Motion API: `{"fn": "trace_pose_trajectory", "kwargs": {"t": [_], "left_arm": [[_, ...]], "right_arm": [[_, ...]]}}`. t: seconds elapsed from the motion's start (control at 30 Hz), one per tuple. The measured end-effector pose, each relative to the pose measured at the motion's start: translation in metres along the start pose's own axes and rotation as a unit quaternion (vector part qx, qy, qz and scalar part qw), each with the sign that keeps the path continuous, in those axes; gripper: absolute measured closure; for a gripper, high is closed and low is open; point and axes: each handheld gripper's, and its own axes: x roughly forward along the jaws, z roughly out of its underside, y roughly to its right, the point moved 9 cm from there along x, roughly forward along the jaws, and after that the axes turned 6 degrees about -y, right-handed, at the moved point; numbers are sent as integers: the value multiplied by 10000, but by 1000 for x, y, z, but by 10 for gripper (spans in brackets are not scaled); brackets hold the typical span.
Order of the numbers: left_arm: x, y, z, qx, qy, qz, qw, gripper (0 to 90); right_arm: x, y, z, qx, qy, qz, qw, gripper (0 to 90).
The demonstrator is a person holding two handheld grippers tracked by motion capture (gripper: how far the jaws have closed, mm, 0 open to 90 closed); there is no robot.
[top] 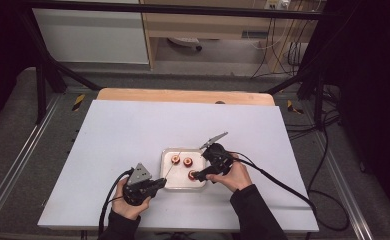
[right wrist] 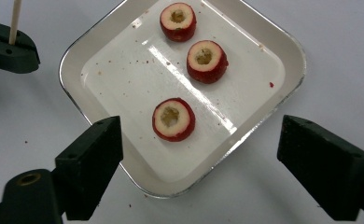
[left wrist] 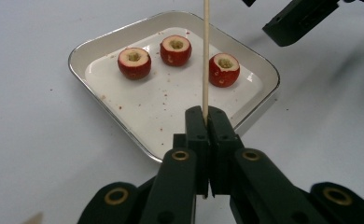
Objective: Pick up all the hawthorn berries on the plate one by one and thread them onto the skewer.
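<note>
A white square tray (top: pixel 179 182) holds three cored red fruits (top: pixel 188 161). My left gripper (top: pixel 157 184) sits at the tray's near left corner, shut on a thin wooden skewer (left wrist: pixel 205 56) that points over the tray (left wrist: pixel 147 102). My right gripper (top: pixel 199 175) hangs over the tray's near right side. In the right gripper view it (right wrist: pixel 203 140) is open wide, and the nearest fruit (right wrist: pixel 173 119) lies just ahead of its jaws without touching them. The other two fruits (right wrist: pixel 206 61) (right wrist: pixel 178 22) lie farther back. The left gripper's tip and skewer (right wrist: pixel 16 18) appear at the upper left.
The tray stands on a white table sheet (top: pixel 133 135) with a wooden edge (top: pixel 183 95) at the far side. Red crumbs are scattered on the tray floor (right wrist: pixel 138 70). Cables (top: pixel 283 182) trail from both grippers toward the table's near side.
</note>
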Motion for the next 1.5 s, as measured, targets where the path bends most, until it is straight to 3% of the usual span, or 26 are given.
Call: {"fn": "trace_pose_trajectory", "kwargs": {"t": [0.27,0.53,0.7,1.13,1.5], "left_arm": [[-1,-1,2,19,-19,-15,10000,884],[-1,-1,3,28,-41,-6,10000,884],[-1,-2,4,22,-72,-11,10000,884],[-1,-3,6,30,-117,-36,9999,884],[-2,-3,5,35,-68,-67,9999,884]], "right_arm": [[12,-12,-8,-98,-346,-208,9991,299],[28,-11,-7,-129,-745,-163,9970,418],[32,-9,-6,-138,-819,-96,9965,490],[38,-9,-6,-94,-860,-232,9960,596],[35,-9,-7,119,-864,-336,9956,604]]}}
